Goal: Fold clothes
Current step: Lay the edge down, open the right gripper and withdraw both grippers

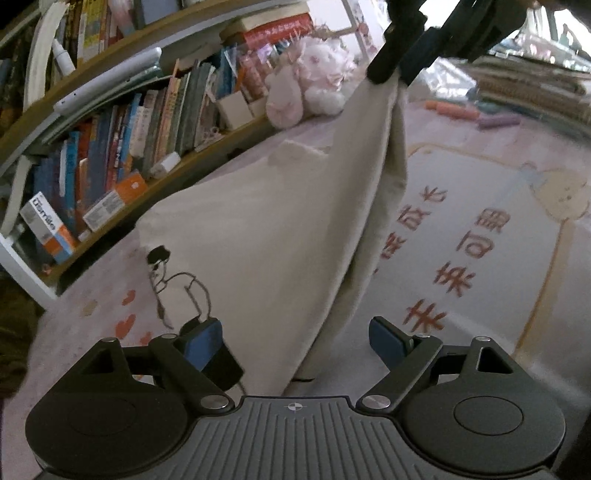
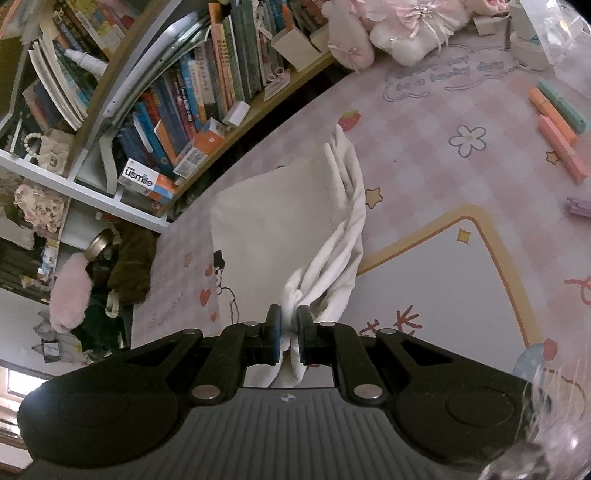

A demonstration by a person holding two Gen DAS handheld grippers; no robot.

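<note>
Left gripper [image 1: 295, 341]: jaws wide apart, nothing between them, low beside the garment [image 1: 266, 221], probably placed to take a hanging edge. Right gripper [image 2: 289, 325]: jaws pinched tight on a bunched corner, lifting the cream garment off the pink mat [image 2: 461, 177] so it drapes. Beyond the garment: bookshelf [image 2: 184, 99], plush toy [image 2: 399, 33].

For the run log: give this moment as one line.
right gripper: shut on cream garment, lifting one end | left gripper: open, empty, beside cloth | rest of garment on pink mat
</note>
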